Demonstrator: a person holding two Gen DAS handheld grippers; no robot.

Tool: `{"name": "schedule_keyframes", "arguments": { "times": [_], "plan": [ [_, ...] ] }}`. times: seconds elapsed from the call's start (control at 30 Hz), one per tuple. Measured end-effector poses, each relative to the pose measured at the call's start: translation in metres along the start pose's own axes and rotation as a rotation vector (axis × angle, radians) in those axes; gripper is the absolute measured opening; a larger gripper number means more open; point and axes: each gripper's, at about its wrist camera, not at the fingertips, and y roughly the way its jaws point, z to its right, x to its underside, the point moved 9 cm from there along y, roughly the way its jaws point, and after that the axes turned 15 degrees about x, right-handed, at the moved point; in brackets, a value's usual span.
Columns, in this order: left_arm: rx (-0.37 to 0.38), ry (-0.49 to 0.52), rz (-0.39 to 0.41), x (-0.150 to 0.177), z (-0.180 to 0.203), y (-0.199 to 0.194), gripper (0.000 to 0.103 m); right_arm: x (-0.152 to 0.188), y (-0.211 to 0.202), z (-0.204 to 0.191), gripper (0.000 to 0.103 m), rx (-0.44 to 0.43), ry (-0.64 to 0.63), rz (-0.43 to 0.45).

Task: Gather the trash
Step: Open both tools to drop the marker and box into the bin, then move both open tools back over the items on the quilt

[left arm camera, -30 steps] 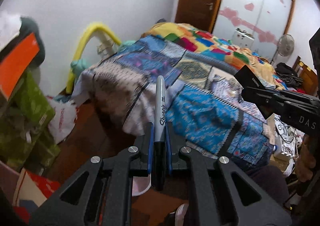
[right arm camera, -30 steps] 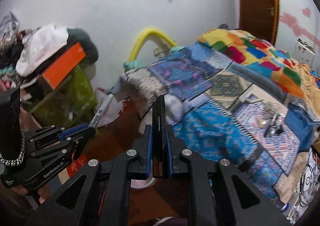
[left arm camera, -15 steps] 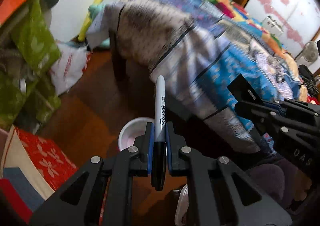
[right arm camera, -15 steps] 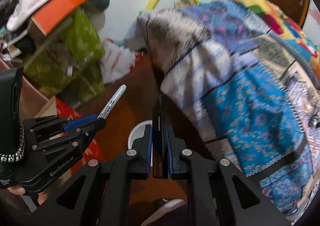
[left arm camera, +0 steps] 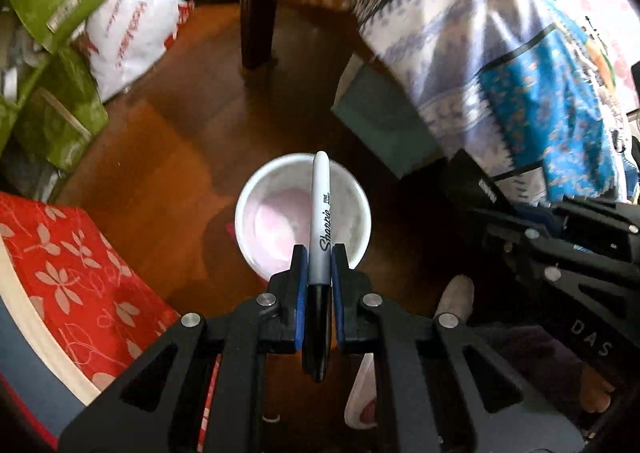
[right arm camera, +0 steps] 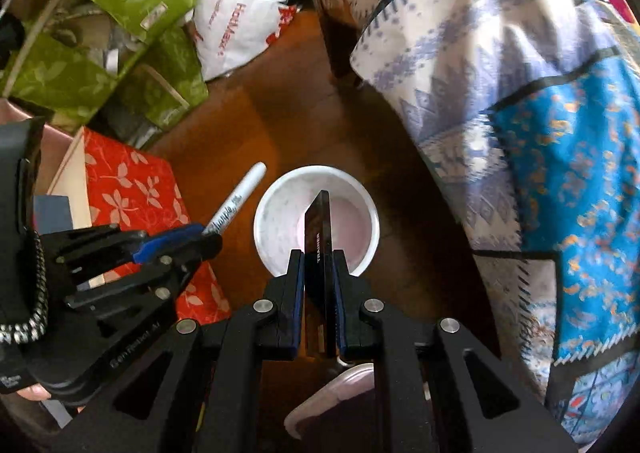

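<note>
My left gripper (left arm camera: 319, 263) is shut on a grey Sharpie marker (left arm camera: 320, 209) with a black cap, held above a white bin (left arm camera: 256, 213) on the wooden floor. My right gripper (right arm camera: 317, 269) is shut on a thin black card (right arm camera: 318, 229) marked TRAINER, held over the same white bin (right arm camera: 272, 209). The left gripper (right arm camera: 192, 239) with its marker (right arm camera: 236, 201) shows in the right wrist view, left of the bin. The right gripper (left arm camera: 516, 229) shows in the left wrist view, right of the bin.
A bed with a patterned blue and white quilt (left arm camera: 500, 53) overhangs on the right, its dark leg (left arm camera: 256, 5) behind the bin. A red floral box (left arm camera: 68, 265), green bags (left arm camera: 52, 53) and a white plastic bag (left arm camera: 128, 29) crowd the left. A slipper (right arm camera: 336, 397) lies below.
Both grippers have tilted down from the bed toward the floor. The white bin now sits directly under the marker and the card. Both grips are unchanged.
</note>
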Motion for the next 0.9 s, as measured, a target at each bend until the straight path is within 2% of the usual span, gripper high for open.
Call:
{"name": "schedule_keyframes", "arguments": {
  "times": [0.1, 0.23, 0.37, 0.4, 0.67, 0.9],
  "plan": [
    [-0.003, -0.011, -0.014, -0.002, -0.006, 0.008, 0.01, -0.006, 0.007, -0.003, 0.012, -0.001, -0.011, -0.011],
    [-0.03, -0.035, 0.012, -0.011, -0.01, 0.006, 0.012, -0.012, 0.008, -0.005, 0.014, -0.051, 0.01, -0.033],
    [-0.022, -0.052, 0.024, -0.013, -0.011, -0.001, 0.025, -0.01, 0.004, 0.003, 0.04, -0.062, 0.046, -0.035],
    [-0.023, -0.048, 0.028, -0.013, -0.01, -0.002, 0.026, -0.009, 0.002, 0.005, 0.041, -0.058, 0.051, -0.025],
    [-0.044, -0.008, 0.081, -0.008, 0.002, -0.034, 0.026, -0.004, -0.018, 0.014, 0.041, -0.027, 0.039, 0.025],
    [-0.052, 0.037, 0.168, -0.004, 0.025, -0.076, 0.026, 0.006, -0.057, 0.024, 0.041, 0.003, 0.031, 0.119]
  ]
}}
